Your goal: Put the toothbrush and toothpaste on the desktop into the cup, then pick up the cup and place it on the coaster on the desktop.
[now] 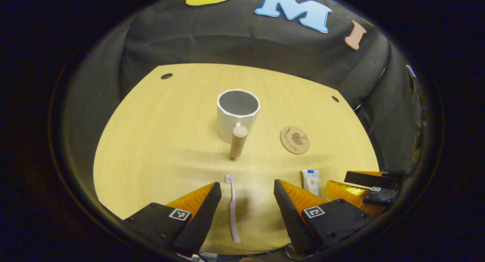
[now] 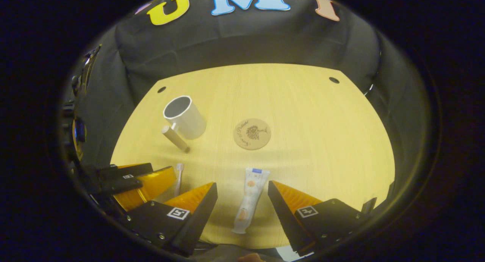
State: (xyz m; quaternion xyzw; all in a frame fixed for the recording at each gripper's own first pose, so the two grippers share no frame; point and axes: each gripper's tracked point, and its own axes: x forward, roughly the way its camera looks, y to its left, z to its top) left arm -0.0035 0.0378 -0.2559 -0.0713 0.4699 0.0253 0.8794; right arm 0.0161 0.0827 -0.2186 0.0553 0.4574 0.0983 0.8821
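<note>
Pale wooden desktop (image 1: 159,140) with corner holes, against black cloth wall (image 1: 235,42).

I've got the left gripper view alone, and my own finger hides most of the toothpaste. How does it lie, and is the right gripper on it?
Observer: The toothpaste lies flat on the desktop between the right gripper's open fingers. Neither finger touches it.
Operator: Which way does it point?
Observer: Its blue-banded end points toward the coaster; the narrow end is nearest the camera.
Operator: And the cup's handle, which I see end-on?
Observer: Seen from the side here, the handle of the cup sticks out toward the toothbrush, away from the coaster.
</note>
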